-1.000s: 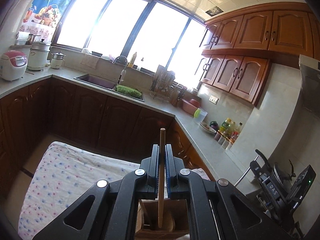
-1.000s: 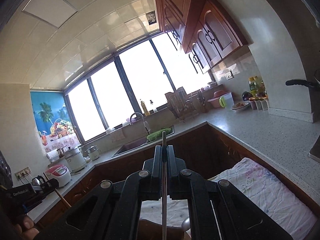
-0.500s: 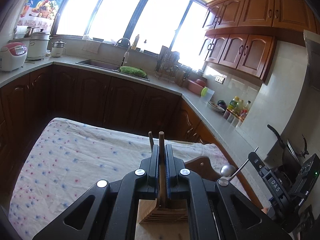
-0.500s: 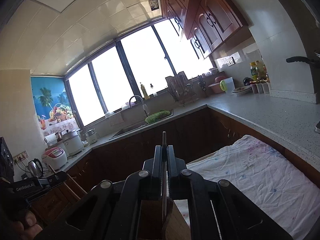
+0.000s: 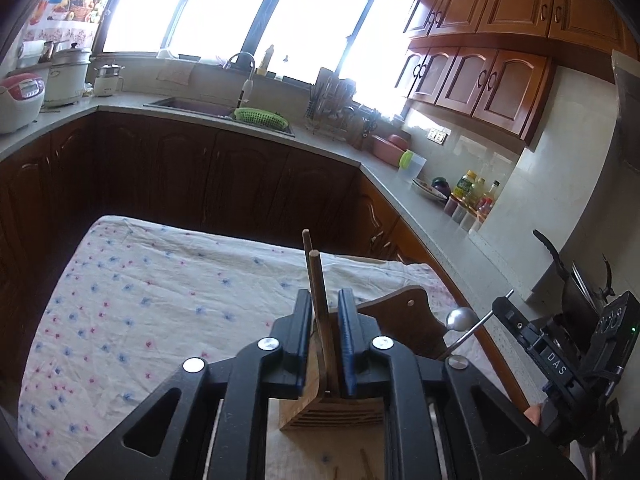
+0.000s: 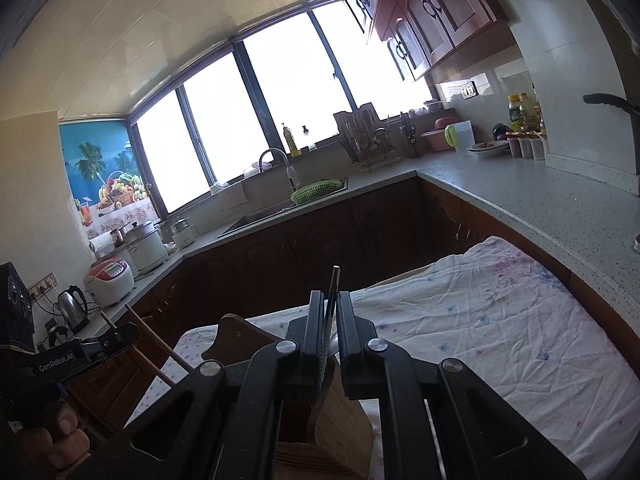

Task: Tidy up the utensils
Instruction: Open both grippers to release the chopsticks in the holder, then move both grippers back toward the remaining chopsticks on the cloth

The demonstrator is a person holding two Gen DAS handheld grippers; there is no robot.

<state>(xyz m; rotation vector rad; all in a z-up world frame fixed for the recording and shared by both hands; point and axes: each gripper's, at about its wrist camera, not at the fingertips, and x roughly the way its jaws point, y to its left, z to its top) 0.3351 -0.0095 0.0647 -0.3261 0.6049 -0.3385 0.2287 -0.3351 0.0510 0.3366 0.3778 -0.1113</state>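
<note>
A wooden utensil holder (image 5: 332,414) stands on the flowered cloth, right under both grippers; it also shows in the right wrist view (image 6: 340,428). My left gripper (image 5: 325,300) is open, its pads apart around a wooden chopstick (image 5: 318,292) that stands in the holder, with a second chopstick (image 5: 307,248) just behind. My right gripper (image 6: 330,300) is open, with a thin metal utensil handle (image 6: 333,292) standing between the pads down into the holder. The right gripper (image 5: 508,308) with a metal spoon (image 5: 460,318) shows at the right of the left wrist view.
A dark wooden cutting board (image 5: 404,320) lies beside the holder on the cloth-covered table (image 5: 140,300). Kitchen counters (image 6: 540,208) wrap around with a sink, a green basket (image 5: 260,117), a dish rack, bottles and rice cookers (image 6: 112,280). Loose sticks (image 5: 366,466) lie near the front.
Both grippers have tilted down toward the holder and their jaws have opened. The chopstick and the metal utensil, gripped a second ago, now stand loose in the holder.
</note>
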